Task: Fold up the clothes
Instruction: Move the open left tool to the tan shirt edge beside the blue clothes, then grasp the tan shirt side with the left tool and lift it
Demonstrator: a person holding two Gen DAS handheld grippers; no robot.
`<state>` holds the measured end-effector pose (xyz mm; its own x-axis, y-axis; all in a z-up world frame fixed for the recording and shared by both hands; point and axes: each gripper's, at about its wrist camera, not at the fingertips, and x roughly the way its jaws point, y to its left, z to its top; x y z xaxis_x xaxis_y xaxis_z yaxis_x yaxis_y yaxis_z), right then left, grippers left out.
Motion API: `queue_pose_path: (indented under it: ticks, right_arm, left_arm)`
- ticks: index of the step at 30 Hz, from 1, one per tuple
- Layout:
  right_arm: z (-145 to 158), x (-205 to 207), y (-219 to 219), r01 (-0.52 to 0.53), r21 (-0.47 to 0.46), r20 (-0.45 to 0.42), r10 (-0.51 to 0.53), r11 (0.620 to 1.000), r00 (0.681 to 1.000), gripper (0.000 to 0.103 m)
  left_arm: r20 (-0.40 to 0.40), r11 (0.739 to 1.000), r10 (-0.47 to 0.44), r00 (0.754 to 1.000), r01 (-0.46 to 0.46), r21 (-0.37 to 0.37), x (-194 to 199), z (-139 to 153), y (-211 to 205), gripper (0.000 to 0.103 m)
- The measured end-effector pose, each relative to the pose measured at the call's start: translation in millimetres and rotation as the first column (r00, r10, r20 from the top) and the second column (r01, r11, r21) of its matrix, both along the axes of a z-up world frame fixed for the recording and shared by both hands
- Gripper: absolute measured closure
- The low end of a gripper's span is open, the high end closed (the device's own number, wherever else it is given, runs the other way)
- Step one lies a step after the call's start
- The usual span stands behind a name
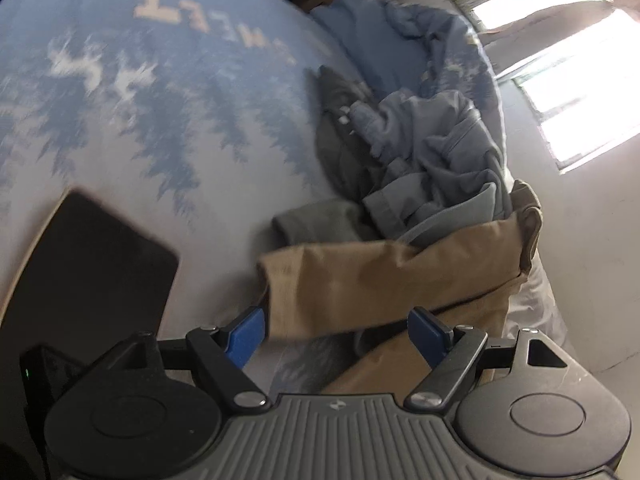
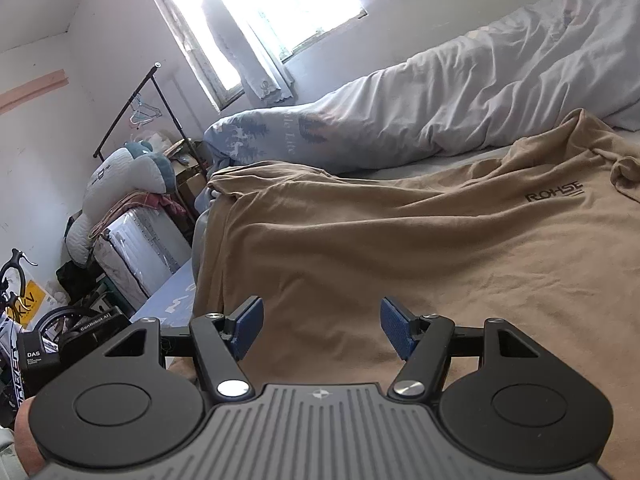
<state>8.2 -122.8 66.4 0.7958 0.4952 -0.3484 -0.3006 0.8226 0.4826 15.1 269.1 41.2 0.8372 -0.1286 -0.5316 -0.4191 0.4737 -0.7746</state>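
Covering the bed, a pale blue sheet [image 1: 168,128] printed with darker trees, white deer and blurred lettering. On it at the left wrist view's lower left, a flat black slab [image 1: 92,264]. Heaped toward the wall, a pile of blue-grey and dark grey clothes [image 1: 424,160], with a crumpled blue duvet [image 1: 400,40] beyond. Bright window [image 2: 276,4] in the white wall, lace curtain hanging at its side. Beside the bed: a black clothes rail [image 2: 132,100] with hangers, a plush toy [image 2: 120,176] on a wrapped white case, bicycle parts at the far left edge.

Spread flat across the bed, a tan T-shirt [image 2: 400,248] with a small dark logo on the chest; one tan sleeve reaching past the clothes pile in the left wrist view.

Left gripper [image 1: 340,332]: jaws spread wide, the sleeve's edge lying between the blue pads, not pinched. Right gripper [image 2: 322,326]: jaws likewise apart, hovering over the shirt's body, gripping nothing; contact with the cloth hard to judge.
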Motion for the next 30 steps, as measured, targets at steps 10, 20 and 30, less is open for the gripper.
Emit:
queue_pose_path:
  ticks: [10,20,30]
  right_arm:
    - [-1,-1,-1,0.001,0.018,0.003,-0.001,1.0,1.0,0.036]
    - [-2,-2,0,-0.007,0.01,0.003,0.007,1.0,1.0,0.035]
    - [-2,-1,-3,-0.01,0.011,-0.005,0.01,1.0,1.0,0.034]
  left_arm:
    - [-0.038,0.998,0.025,0.999,-0.028,-0.058,16,-13,1,0.025]
    - [-0.039,0.995,0.083,0.996,-0.085,-0.047,14,-14,6,0.089]
    - [0.192,0.987,0.151,0.97,-0.157,0.019,-2,27,18,0.102]
